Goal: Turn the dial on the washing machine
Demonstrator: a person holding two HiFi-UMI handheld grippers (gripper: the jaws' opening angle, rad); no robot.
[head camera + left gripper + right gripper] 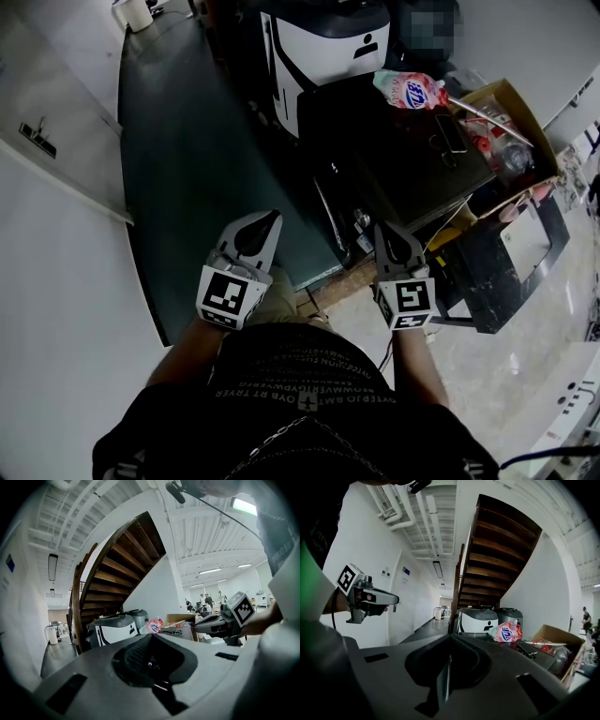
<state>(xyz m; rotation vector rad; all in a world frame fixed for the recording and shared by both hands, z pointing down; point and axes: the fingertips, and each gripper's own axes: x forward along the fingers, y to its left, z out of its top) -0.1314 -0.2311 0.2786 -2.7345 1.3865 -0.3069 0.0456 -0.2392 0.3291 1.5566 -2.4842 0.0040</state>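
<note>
In the upper middle of the frame we see a dark worktop (375, 141). A pink pouch (411, 91) lies on its far edge, and a phone (451, 133) lies flat nearer to its right side. An open cardboard box (531, 120) stands just beside the phone, at the right end. The dark floor (178, 169) fills the upper left; a grey and white machine (323, 47) stands on it behind the worktop. At lower right the floor is pale (375, 323).
</note>
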